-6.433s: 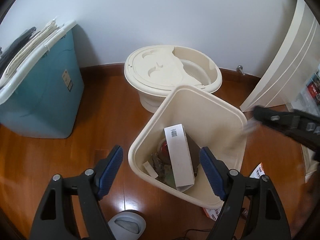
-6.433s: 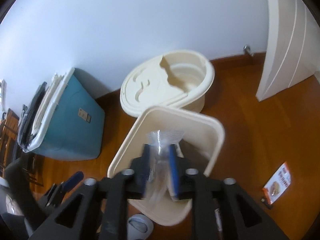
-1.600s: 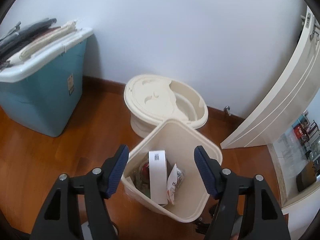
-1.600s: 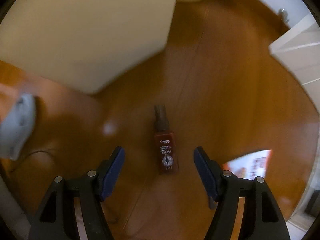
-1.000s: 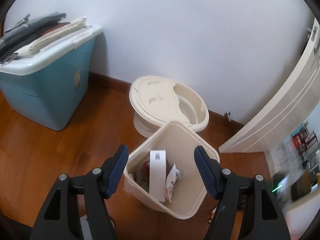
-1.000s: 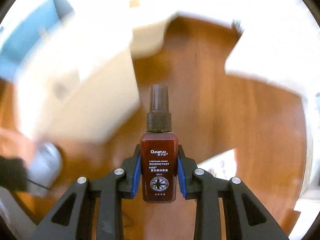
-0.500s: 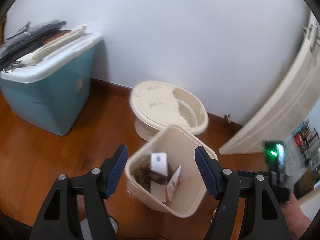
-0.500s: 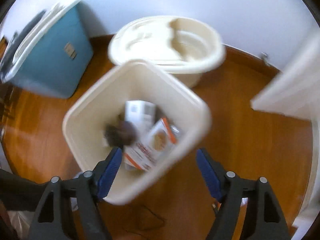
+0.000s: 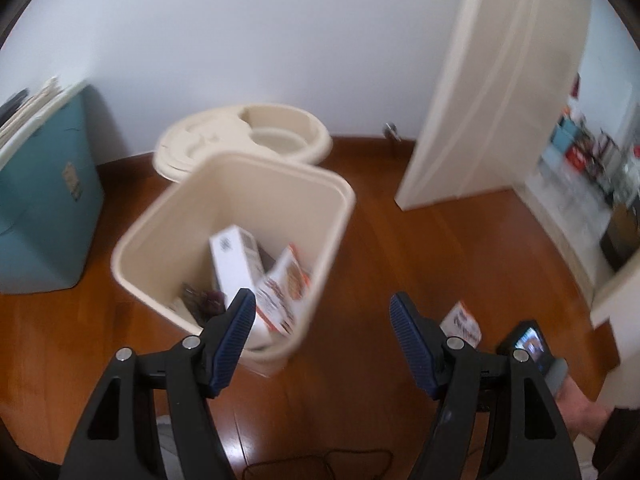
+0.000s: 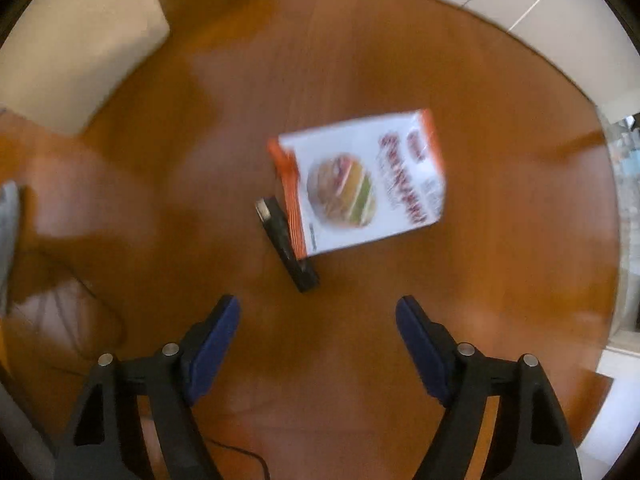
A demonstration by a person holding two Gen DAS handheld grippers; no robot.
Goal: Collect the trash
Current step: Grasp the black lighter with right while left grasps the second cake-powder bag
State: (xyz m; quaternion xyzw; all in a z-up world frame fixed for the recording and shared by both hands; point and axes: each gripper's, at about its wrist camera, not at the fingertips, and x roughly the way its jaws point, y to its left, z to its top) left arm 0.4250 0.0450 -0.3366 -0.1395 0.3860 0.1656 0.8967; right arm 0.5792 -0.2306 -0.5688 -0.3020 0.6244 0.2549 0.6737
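Progress: the cream bin (image 9: 340,196) already holds several items — a white carton (image 9: 236,268), an orange-and-white packet (image 9: 286,292) and some dark pieces at the bottom, too blurred to name.

Left to do: an orange-and-white snack packet (image 10: 360,184) lies flat on the wooden floor (image 10: 500,280), with a small black stick-shaped object (image 10: 288,244) touching its edge, partly under it. Both are near the bin, outside it.

Right claw (image 10: 318,344): pointed straight down over the packet, jaws wide but just easing inward, nothing between them. Left claw (image 9: 322,332): held well open and empty, hovering above the near rim of the bin.

Change from one second ago: the right claw then gripped a brown disinfectant spray bottle; it is now empty. Half a second ago it hung over the bin's mouth with jaws apart and a dark shape lay inside, probably that bottle. The view has since swung to the floor.
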